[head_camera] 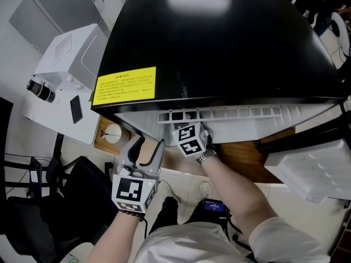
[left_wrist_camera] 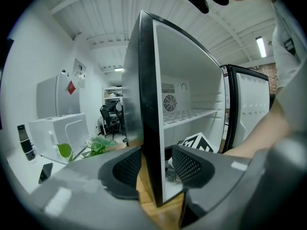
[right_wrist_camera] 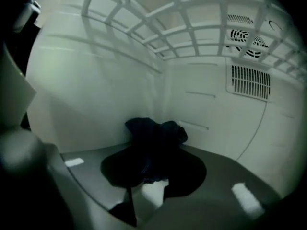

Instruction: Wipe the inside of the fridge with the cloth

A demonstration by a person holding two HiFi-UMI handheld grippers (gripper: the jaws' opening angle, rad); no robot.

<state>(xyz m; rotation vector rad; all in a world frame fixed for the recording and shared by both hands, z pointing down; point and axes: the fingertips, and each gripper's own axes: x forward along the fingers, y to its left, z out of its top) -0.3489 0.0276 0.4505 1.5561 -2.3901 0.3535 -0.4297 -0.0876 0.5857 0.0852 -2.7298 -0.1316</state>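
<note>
Between the right gripper's jaws: the cloth, a dark bunched wad, sticks out ahead of the tips, inside the fridge.
Right gripper: jaws clamped on the cloth's near end. I judge that a firm pinch matters, so the wad does not drag out mid-stroke.
Ahead of it: the corner where the left inner wall meets the back wall. Whether the cloth touches either, I cannot tell.
Above it: the shelf grid. Stay under it.
Up and to its right: the vent grille, whose slats could snag loose cloth.
Stroke: press the wad flat to a wall, then sweep in overlapping passes out of the corner.
Left gripper: jaws apart, outside the cabinet, the side wall's front edge in the gap and neither pad seeming to press on it. Best kept steady there.
</note>
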